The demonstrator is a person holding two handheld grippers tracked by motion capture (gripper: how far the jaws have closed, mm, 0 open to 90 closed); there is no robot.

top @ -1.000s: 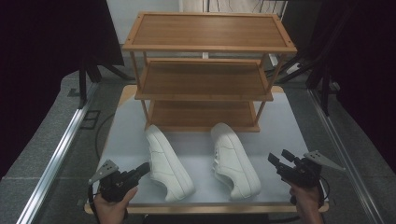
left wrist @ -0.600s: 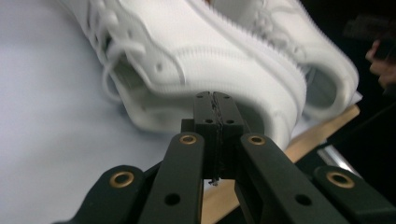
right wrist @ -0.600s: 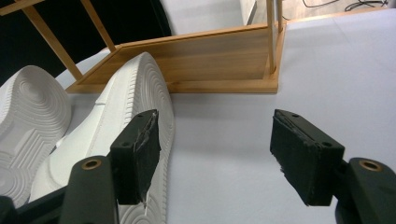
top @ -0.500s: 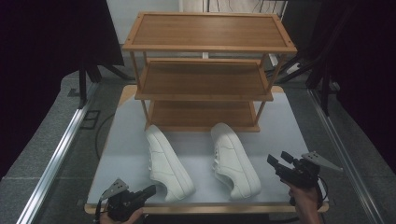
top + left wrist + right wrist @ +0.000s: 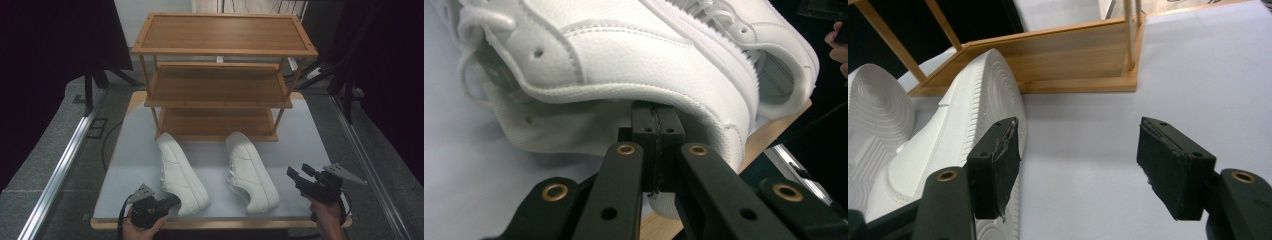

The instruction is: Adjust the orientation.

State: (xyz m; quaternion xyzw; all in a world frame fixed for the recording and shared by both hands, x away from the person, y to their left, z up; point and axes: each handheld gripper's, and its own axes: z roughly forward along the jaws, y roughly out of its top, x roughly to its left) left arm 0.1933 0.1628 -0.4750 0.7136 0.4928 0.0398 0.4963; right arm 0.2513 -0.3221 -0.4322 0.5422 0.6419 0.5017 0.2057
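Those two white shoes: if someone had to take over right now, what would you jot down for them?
Left gripper: jaws shut, nothing between them, tips under the heel edge of the left shoe.
Right gripper: jaws open, empty, just right of the right shoe.
Both shoes lie on their sides on the table, in front of the rack.
Done: nothing shelved, all three shelves bare.
Left: probably grip each shoe and set it on the rack.

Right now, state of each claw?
Left claw: shut, empty, tips against the left shoe.
Right claw: open, empty, beside the right shoe.
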